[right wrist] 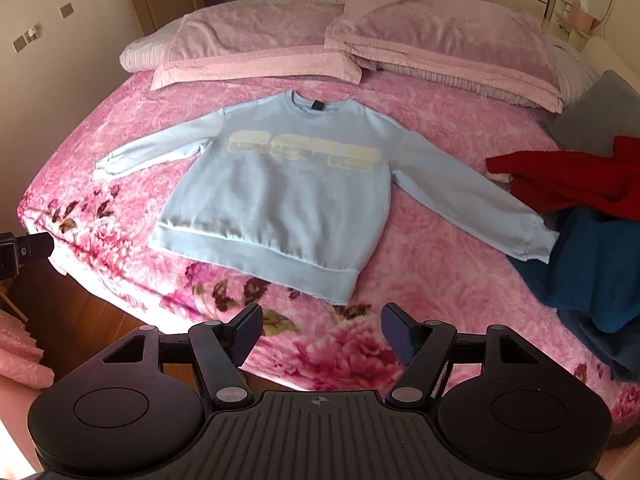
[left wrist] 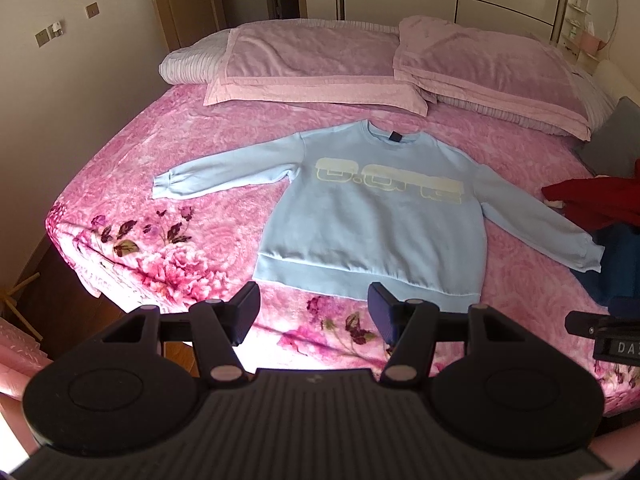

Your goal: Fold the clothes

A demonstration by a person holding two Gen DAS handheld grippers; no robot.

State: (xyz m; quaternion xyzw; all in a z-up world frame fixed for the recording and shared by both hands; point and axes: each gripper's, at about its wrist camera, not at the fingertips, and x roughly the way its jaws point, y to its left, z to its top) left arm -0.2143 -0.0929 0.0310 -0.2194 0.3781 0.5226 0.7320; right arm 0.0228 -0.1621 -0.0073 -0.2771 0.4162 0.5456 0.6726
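On the bed (left wrist: pixel 224 128), spread over its pink floral plush blanket, lies the light blue cotton sweatshirt with pale block lettering (left wrist: pixel 372 216), face up, body flat, both sleeves stretched out to the sides and the collar toward the two pink pillows (left wrist: pixel 312 64). Both tongs hang above the near edge of the bed, clear of the cloth: the left tongs (left wrist: pixel 314 314) stand open and empty, and the right tongs (right wrist: pixel 322 330) likewise gape with nothing between them. A heap of red and dark blue garments (right wrist: pixel 580 220) lies beside the right cuff, touching it. The sweatshirt looks soft, limp and light, likely to sag and crease when lifted. Cuffs, shoulder seams and the thick ribbed hem seem the firmest places to pinch.
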